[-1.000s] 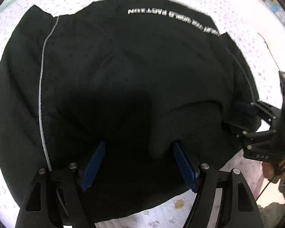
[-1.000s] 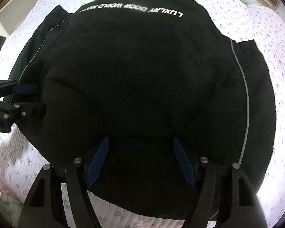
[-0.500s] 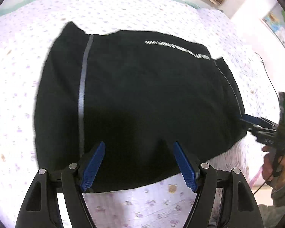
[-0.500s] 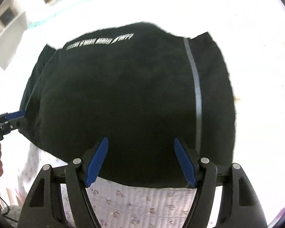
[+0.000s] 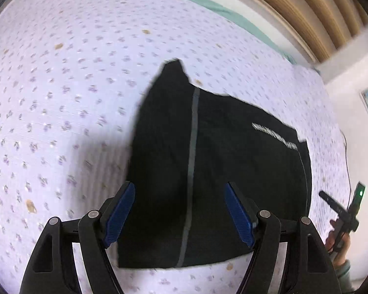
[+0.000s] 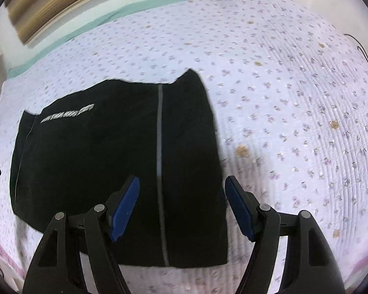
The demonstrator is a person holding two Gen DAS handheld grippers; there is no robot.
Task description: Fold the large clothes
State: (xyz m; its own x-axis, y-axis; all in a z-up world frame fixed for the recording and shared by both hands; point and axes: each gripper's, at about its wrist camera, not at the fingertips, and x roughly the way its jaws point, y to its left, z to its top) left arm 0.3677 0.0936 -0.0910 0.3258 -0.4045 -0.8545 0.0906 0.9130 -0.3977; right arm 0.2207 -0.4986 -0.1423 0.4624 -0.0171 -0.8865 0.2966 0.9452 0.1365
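Left gripper (image 5: 179, 216) and right gripper (image 6: 182, 209) both hang wide apart and empty above the near hem of the black garment (image 6: 115, 171). It lies folded flat on the flowered bedspread (image 6: 294, 103). Likely between folds; next calls for gripping an edge to fold again.

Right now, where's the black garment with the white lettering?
The black garment lies flat on the floral quilted bedspread, centre in both wrist views, below both open hand-held grippers.
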